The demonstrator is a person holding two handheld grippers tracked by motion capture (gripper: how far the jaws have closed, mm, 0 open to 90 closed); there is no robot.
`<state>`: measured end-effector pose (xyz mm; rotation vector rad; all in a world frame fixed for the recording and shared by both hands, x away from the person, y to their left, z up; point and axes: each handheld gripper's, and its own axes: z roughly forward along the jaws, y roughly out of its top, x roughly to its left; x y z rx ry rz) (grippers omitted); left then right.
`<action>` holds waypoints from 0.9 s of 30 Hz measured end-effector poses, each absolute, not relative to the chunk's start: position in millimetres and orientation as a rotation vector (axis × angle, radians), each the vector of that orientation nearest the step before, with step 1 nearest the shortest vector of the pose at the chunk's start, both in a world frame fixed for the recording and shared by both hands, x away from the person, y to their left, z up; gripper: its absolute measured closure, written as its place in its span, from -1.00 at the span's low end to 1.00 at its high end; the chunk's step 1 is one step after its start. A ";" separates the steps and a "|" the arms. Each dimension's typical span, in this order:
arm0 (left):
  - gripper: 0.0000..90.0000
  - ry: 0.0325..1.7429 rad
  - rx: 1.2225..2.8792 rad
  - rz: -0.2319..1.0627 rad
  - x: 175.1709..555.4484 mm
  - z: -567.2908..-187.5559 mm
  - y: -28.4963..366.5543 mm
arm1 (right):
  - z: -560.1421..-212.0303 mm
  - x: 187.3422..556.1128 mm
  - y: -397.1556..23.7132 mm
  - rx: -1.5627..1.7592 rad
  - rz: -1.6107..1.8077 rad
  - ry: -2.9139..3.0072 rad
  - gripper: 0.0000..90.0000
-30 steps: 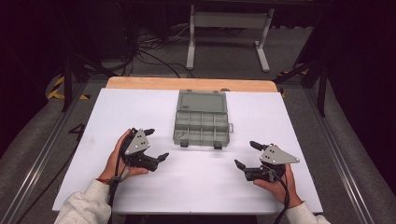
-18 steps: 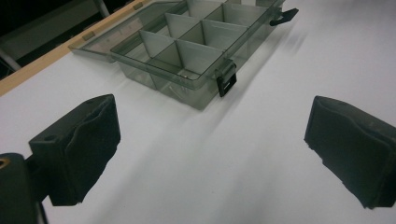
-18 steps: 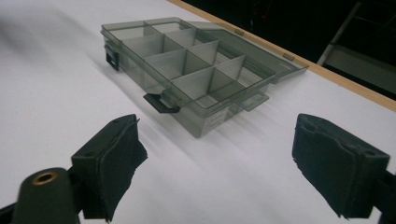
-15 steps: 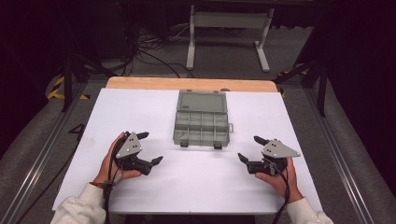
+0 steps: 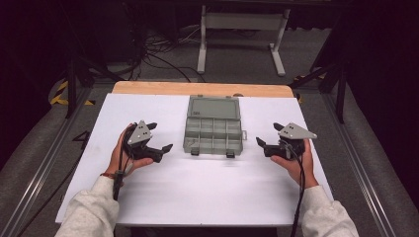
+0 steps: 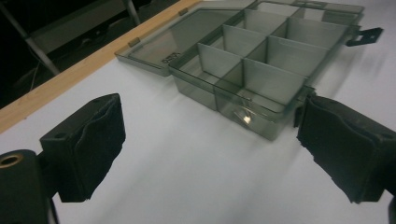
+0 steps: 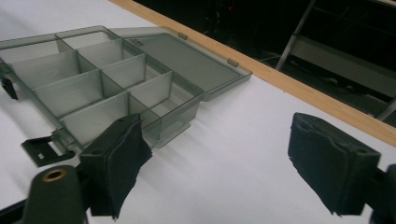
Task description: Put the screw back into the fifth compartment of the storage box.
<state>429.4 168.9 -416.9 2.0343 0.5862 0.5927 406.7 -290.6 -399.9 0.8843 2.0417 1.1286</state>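
Note:
A grey see-through compartment box (image 5: pixel 213 129) lies at the table's middle. Its lid is folded back flat toward the far edge and its several compartments are empty. My left gripper (image 5: pixel 160 137) hovers to the left of the box, open and pointing toward it. In the left gripper view the box (image 6: pixel 261 60) sits ahead between the spread jaws of that gripper (image 6: pixel 215 149). My right gripper (image 5: pixel 268 134) stands to the right of the box, open. Its jaws have just been closing slightly, with nothing between them. In the right gripper view the box (image 7: pixel 102 88) lies ahead and left of this gripper (image 7: pixel 224 163).
The white table top (image 5: pixel 207 187) has a wooden strip (image 5: pixel 197 89) along its far edge. Two black latches (image 5: pixel 230 154) stick out of the box's near side. Beyond the table stand a metal frame (image 5: pixel 242 29) and floor cables (image 5: pixel 158 59).
Both hands have moved away from the person, up the table, and now flank the box. Neither gripper has taken hold of anything.

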 end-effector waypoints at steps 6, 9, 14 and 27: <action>-0.75 0.613 2.053 0.625 455.0 -410.2 162.4 | -391.0 437.4 -285.5 0.922 1.090 2.042 -0.52; -0.73 0.638 2.045 0.618 466.0 -407.2 160.9 | -388.2 448.8 -281.8 0.936 1.094 2.040 -0.52; -0.67 0.685 2.036 0.609 481.1 -405.1 157.4 | -389.5 461.7 -279.6 0.960 1.097 2.050 -0.34; 0.77 0.721 2.116 0.583 504.6 -409.4 141.3 | -394.5 484.3 -280.4 0.990 1.093 2.131 0.68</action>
